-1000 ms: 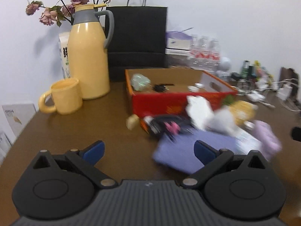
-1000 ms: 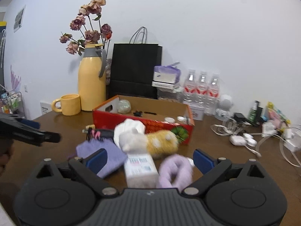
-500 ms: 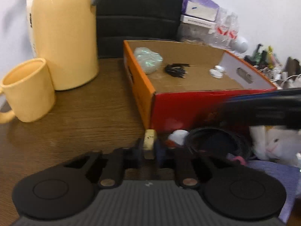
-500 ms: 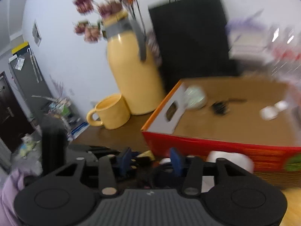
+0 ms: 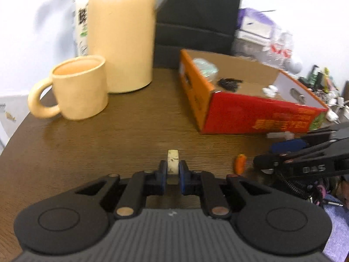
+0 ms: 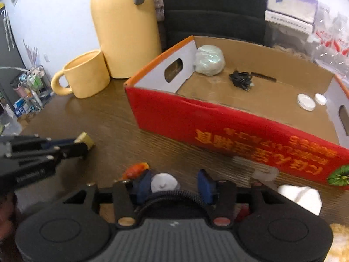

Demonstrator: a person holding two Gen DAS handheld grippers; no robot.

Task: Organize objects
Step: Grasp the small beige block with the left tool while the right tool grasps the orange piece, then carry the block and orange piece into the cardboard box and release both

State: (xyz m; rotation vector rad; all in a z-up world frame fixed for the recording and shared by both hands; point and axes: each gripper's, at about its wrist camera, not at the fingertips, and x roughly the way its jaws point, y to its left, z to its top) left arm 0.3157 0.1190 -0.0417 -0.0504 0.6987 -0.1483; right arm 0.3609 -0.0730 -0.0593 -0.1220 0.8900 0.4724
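Brown wooden desk (image 5: 122,135), white wall behind; red box (image 6: 218,122) open. Left tongs (image 5: 173,170) clamped on cream block (image 5: 173,161). Right tongs (image 6: 172,183) opening around blurred dark round item (image 6: 174,198), contact unclear.

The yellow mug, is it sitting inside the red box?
No, the yellow mug stands on the table beside the jug, outside the red box.

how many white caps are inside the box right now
2. Both lie on the floor of the red cardboard box near its right end wall: the larger white cap, the smaller white cap just right of it. The near wall could hide more.
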